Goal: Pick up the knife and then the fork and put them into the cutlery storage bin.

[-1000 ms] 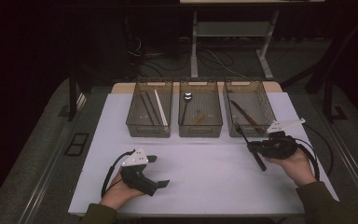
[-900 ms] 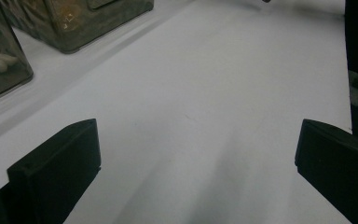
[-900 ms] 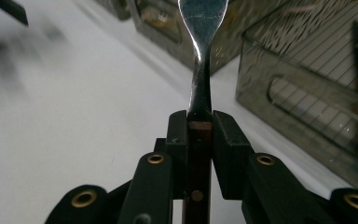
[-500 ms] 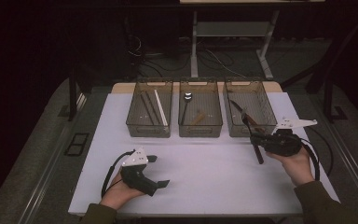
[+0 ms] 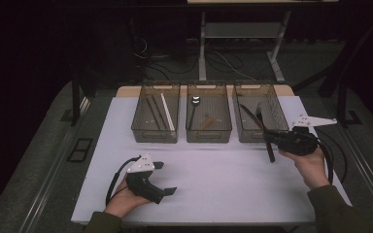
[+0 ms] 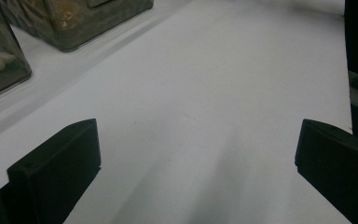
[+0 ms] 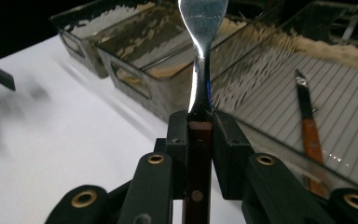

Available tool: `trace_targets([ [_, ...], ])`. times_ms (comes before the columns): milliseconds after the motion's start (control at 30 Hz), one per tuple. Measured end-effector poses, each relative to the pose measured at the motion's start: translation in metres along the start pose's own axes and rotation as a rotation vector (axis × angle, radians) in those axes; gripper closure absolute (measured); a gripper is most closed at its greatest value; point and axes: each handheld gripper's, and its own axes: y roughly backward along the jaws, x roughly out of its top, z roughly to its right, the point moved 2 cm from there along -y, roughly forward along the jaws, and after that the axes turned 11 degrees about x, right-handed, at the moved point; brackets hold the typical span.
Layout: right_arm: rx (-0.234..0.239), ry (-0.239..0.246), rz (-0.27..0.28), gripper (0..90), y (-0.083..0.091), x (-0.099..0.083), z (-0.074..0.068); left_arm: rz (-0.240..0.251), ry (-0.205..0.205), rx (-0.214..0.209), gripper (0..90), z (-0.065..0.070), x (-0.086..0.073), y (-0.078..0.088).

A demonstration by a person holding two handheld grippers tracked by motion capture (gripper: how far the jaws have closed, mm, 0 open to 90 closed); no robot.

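Three clear bins sit at the tabletop's far edge. Your right gripper is clamped on a wooden-handled utensil hanging over the right bin's front rim; lower it handle-flat beside the similar utensil already inside before releasing. Your left gripper rests spread wide, holding nothing

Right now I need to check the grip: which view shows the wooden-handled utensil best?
The right gripper view: the wooden-handled utensil stands clamped between the right gripper's jaws, metal end upward. The high view shows it as a small dark stick beside the right bin.
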Motion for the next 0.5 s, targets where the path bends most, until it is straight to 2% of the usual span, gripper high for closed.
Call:
trace_targets([
  [500,-0.061,-0.007,0.113,77.4,0.005,0.028,0.015,0.003,0.005,-0.001,0.0,0.000,0.000,0.000],
])
